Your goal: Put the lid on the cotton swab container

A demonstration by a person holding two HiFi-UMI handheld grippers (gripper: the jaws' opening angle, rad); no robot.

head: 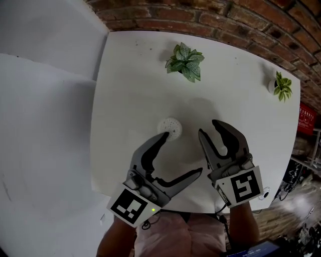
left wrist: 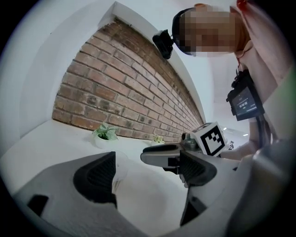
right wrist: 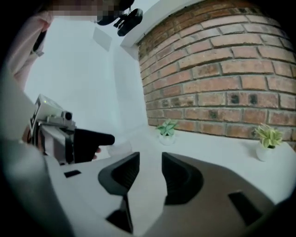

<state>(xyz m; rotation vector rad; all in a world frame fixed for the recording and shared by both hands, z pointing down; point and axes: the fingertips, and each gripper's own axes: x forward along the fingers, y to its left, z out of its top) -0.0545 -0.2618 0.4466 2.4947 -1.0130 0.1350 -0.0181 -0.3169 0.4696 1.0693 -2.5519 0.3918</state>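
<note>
White table (head: 125, 95), open surface between cotton swab container (head: 169, 128) and far-edge plants (head: 185, 61)

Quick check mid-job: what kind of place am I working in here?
Likely an indoor lab or studio corner: a white table against a brick wall, two small potted plants for decoration, and shelving with cables at the right edge.

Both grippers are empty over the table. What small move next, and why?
Probably ease the left gripper forward until its open jaws straddle the small round white container. That container sits just beyond one jaw tip, ungripped; the right gripper is open and empty, and no separate lid shows.
</note>
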